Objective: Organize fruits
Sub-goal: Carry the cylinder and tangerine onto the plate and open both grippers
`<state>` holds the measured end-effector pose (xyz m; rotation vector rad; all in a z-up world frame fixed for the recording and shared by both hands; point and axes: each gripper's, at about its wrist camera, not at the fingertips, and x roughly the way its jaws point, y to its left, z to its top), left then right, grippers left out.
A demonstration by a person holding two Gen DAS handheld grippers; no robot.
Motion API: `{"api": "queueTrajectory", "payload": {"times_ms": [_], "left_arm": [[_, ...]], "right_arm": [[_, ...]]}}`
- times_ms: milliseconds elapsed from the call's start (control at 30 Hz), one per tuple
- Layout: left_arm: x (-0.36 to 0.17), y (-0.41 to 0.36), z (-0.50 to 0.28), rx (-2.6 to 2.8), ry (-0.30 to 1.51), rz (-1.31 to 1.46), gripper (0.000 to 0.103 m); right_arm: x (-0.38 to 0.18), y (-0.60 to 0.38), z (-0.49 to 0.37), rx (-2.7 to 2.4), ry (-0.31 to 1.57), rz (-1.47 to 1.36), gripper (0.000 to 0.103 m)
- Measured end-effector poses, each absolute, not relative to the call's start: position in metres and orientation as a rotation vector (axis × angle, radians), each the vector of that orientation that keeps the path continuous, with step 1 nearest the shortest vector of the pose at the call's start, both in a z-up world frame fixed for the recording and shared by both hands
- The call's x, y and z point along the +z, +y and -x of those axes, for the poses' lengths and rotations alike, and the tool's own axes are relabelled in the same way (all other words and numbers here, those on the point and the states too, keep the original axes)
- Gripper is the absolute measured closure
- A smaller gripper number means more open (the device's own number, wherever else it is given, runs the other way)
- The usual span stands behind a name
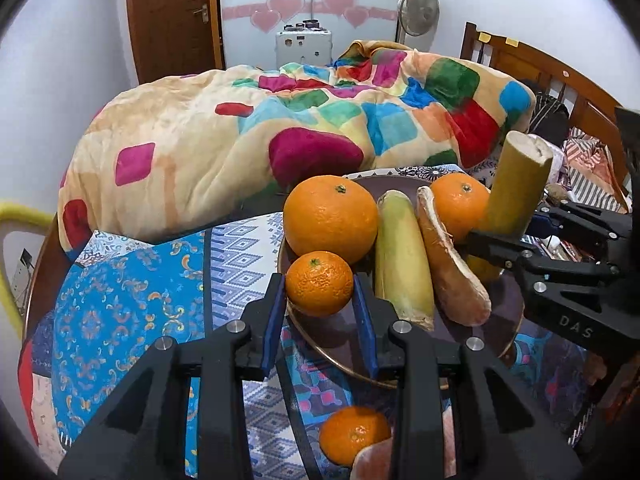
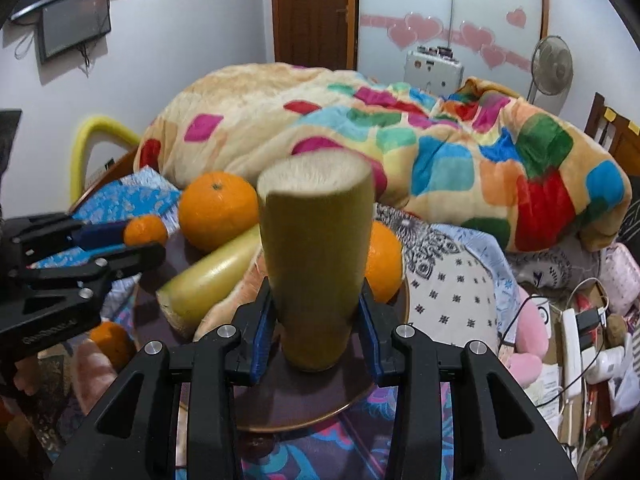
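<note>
A dark round plate (image 1: 508, 300) on a patterned cloth holds a big orange (image 1: 330, 218), a second orange (image 1: 460, 206), a pale yellow-green fruit piece (image 1: 404, 258) and a brownish piece (image 1: 452, 268). My left gripper (image 1: 320, 300) is shut on a small mandarin (image 1: 319, 283) at the plate's near-left rim. My right gripper (image 2: 316, 326) is shut on an olive-green cut fruit stalk (image 2: 316, 264), held upright over the plate (image 2: 320, 396); it also shows in the left wrist view (image 1: 516, 184). Another mandarin (image 1: 354, 434) lies on the cloth in front of the plate.
A bed with a bright patchwork blanket (image 1: 280, 128) lies behind the table. A wooden headboard (image 1: 552, 68) and clutter with cables (image 2: 580, 340) stand to the right. A door (image 1: 172, 12), a fan (image 1: 418, 10) and a yellow chair back (image 2: 92, 140) are further off.
</note>
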<state>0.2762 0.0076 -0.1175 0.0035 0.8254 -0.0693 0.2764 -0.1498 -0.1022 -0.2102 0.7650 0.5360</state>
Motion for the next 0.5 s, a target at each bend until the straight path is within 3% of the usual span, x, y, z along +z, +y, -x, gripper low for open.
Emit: {"api": "queueTrajectory", "payload": {"times_ms": [500], "left_arm": [[-0.116, -0.002, -0.274, -0.099, 0.824, -0.036, 0.069]], "right_arm": [[-0.087, -0.149, -0.267, 0.614, 0.802, 0.304, 0.069]]}}
